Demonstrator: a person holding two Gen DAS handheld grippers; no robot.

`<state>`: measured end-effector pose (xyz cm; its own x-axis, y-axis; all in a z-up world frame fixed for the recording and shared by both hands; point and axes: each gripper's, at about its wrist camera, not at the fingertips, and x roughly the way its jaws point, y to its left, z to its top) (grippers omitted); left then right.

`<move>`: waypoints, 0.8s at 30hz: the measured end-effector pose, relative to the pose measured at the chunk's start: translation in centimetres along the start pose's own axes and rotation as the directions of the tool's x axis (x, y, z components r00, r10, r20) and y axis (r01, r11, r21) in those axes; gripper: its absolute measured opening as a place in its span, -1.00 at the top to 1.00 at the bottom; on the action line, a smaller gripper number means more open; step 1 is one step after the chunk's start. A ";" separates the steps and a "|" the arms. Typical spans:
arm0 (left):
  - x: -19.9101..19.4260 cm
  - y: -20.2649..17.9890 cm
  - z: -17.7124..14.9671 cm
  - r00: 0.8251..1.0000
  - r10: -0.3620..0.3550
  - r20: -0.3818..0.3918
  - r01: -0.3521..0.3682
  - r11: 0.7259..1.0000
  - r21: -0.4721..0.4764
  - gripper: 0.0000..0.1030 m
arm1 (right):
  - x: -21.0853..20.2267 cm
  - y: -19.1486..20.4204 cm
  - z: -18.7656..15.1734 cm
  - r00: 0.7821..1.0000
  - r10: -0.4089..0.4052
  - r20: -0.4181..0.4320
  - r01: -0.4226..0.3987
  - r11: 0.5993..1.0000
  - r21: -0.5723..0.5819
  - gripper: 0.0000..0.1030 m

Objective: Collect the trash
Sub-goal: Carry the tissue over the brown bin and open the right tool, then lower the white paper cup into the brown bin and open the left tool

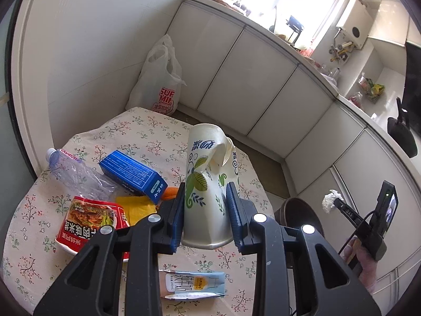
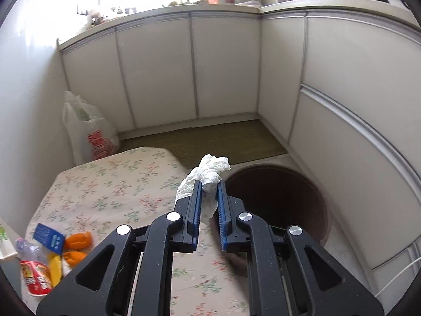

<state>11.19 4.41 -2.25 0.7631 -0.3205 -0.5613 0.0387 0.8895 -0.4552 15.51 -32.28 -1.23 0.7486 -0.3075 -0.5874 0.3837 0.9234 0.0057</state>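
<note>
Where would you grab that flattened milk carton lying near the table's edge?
Probably from above, across its narrow width at mid-body. The milk carton lies squashed flat on the floral tablecloth, so there is no height to pinch from the side. Its long edges look clear of the other rubbish, leaving room for a finger on each one.

Tabletop (image 1: pixel 147 131): cream cloth with a small floral print in green, red and pink. Paper cup (image 1: pixel 205 184): off-white, with green leaves, dark blue scrolls and blue lettering. Carton (image 1: pixel 133 172): blue, with white print. Bottle (image 1: pixel 76 173): clear plastic, pale blue cap. Noodle bowl (image 1: pixel 89 223): red lid with white characters. Wrapper (image 1: pixel 136 208): yellow. Peel (image 2: pixel 77 239): orange. Milk pouch (image 1: pixel 194 283): pale blue and white, yellow emblem. Tissue (image 2: pixel 208 173): white. Bin (image 2: pixel 279 194): dark brown. Plastic bag (image 1: pixel 160 84): white, red print. Hand-held gripper pads: blue on black.
</note>
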 end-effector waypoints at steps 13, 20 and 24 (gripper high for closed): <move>4.7 -8.9 -3.2 0.992 -0.110 -0.066 0.117 0.986 0.117 0.41 | -2.8 -7.9 0.8 0.948 -0.269 0.171 0.256 0.962 0.091 -0.89; 8.2 -16.2 -4.6 0.973 -0.185 -0.135 0.206 0.965 0.162 0.41 | -4.3 -13.2 1.2 0.914 -0.369 0.170 0.347 0.926 0.148 -0.86; 10.1 -21.0 -4.5 0.959 -0.228 -0.167 0.258 0.949 0.183 0.39 | -4.7 -16.5 1.1 0.911 -0.391 0.131 0.365 0.912 0.185 -0.86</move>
<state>15.15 -19.02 -1.48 0.6150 -0.5650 -0.5500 0.3513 0.8208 -0.4504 6.27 -46.33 2.37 0.6029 -0.6713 -0.4311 0.7233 0.6880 -0.0598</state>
